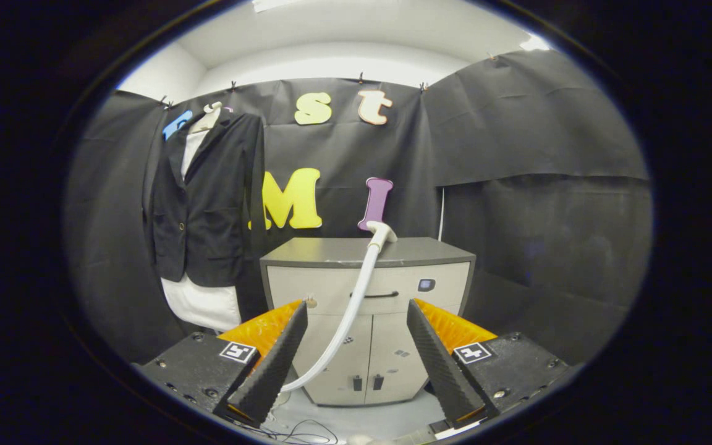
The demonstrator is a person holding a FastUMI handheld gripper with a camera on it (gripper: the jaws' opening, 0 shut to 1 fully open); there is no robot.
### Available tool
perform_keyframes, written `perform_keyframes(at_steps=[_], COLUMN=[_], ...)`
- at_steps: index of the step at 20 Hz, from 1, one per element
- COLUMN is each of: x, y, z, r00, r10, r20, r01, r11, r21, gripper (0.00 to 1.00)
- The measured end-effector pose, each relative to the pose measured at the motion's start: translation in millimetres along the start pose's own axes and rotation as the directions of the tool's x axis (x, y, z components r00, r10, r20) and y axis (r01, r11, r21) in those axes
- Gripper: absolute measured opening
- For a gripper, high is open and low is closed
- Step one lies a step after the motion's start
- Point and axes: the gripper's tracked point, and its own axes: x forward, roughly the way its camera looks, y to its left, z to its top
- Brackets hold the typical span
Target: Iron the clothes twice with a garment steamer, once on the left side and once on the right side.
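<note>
Two fingers of your gripper stand wide apart, with nothing held between them. Through the gap you see the white hose of the garment steamer, which curves down from the cabinet top toward the floor and passes just beside the left finger near its base. The steamer head rests at the upper end of that hose, on the top surface of the cabinet, well beyond the fingertips. The cabinet is pale with a dark grey top, a drawer with a dark handle and two lower doors; it stands directly ahead of the fingers against the black cloth wall.

To the left of the cabinet, and further left than the left finger, the dark jacket hangs on a hanger from the wall, over a white shirt whose hem shows below the jacket. The jacket is well apart from the steamer head. Thin dark cables lie on the pale floor below the fingers.
</note>
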Motion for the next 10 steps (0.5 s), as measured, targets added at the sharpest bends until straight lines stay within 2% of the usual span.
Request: perform_keyframes(at_steps=[10], x=[27], y=[-2], z=[18], r00=[0.999], r10=[-0.034], r20=[-0.009], r01=[0.034], r11=[0.999], r21=[0.031], gripper=[1.0])
